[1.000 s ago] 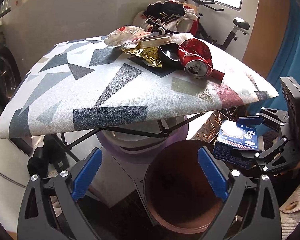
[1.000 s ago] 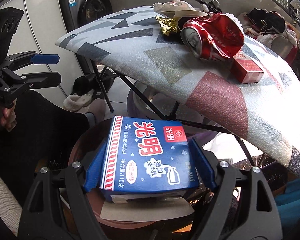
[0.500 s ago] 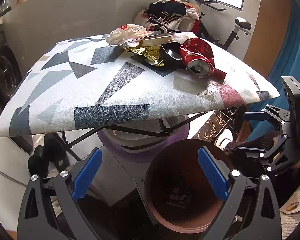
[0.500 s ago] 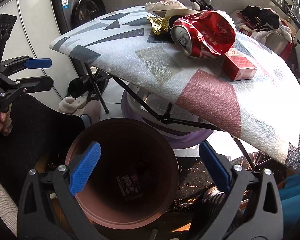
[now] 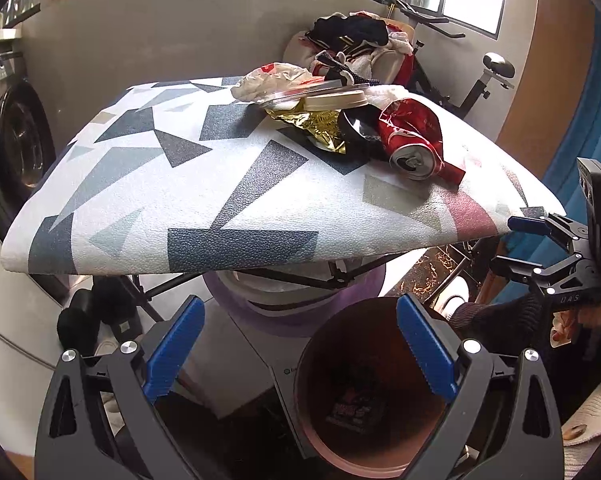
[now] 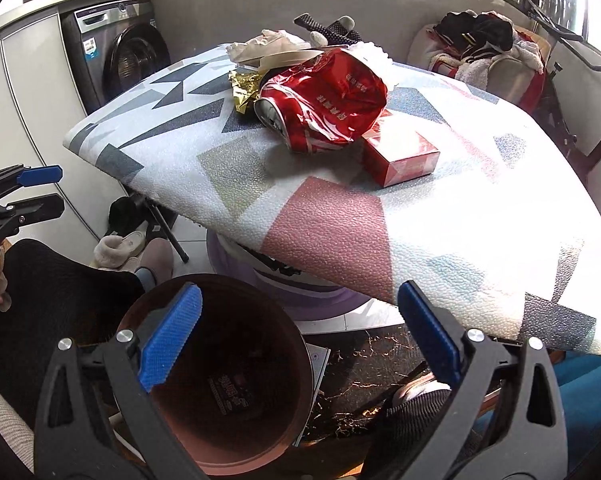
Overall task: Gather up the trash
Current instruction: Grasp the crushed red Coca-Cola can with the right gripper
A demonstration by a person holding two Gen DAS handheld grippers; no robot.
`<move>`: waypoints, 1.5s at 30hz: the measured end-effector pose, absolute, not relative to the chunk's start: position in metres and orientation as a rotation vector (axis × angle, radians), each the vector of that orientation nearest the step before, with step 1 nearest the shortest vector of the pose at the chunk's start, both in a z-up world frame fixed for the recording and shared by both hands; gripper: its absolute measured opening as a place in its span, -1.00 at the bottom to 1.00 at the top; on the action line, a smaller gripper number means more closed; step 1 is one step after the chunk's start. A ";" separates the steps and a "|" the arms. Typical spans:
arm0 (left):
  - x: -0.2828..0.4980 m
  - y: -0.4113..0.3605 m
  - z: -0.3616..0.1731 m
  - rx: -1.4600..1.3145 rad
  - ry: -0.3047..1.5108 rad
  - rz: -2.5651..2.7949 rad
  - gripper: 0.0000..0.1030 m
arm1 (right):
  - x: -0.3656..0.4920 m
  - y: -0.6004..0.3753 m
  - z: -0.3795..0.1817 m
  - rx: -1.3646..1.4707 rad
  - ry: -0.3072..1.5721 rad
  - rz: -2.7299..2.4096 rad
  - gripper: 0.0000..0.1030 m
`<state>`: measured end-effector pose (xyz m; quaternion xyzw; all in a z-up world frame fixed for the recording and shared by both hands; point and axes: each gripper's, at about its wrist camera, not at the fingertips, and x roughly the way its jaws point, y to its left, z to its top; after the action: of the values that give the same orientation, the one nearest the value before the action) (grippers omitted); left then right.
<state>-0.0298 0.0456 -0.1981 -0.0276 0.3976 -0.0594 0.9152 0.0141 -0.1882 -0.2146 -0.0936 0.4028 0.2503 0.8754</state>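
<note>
A brown bin (image 5: 328, 432) stands on the floor below the patterned table (image 5: 220, 200); a blue carton (image 6: 230, 390) lies at its bottom. On the table lie a crushed red can (image 6: 296, 112), a red wrapper (image 6: 340, 88), a red box (image 6: 400, 160), gold foil (image 5: 320, 128), a black bowl (image 5: 356, 130) and a white bag (image 5: 272, 80). My left gripper (image 5: 300, 348) is open and empty over the bin. My right gripper (image 6: 300, 340) is open and empty, above the bin's right rim; it also shows in the left wrist view (image 5: 512, 244).
A washing machine (image 6: 128, 56) stands at the left wall. A purple tub (image 5: 292, 312) sits under the table between its black legs. Slippers (image 6: 120, 248) lie on the floor. Clothes are piled on a chair (image 6: 484, 52) beside an exercise bike (image 5: 480, 80).
My right gripper opened and let the blue carton fall into the bin. It then rose and turned toward the table. The left gripper barely moved.
</note>
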 end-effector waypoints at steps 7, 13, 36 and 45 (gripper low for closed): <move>-0.018 0.048 -0.193 -0.048 0.826 -0.106 0.83 | 0.040 -0.209 -0.202 -0.162 0.818 0.454 0.85; -0.004 0.049 -0.183 -0.076 0.807 -0.111 0.83 | 0.068 -0.213 -0.186 -0.172 0.791 0.461 0.58; 0.023 0.063 -0.185 -0.160 0.843 -0.094 0.83 | 0.182 -0.154 -0.167 -0.197 0.787 0.743 -0.33; 0.036 0.055 -0.178 -0.228 0.847 -0.153 0.83 | 0.155 -0.186 -0.145 -0.058 0.726 0.673 -0.55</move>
<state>0.0361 0.0552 -0.1777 -0.1105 0.4098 -0.0740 0.9024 0.1554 -0.1861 -0.1452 -0.0279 0.3485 0.3227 0.8796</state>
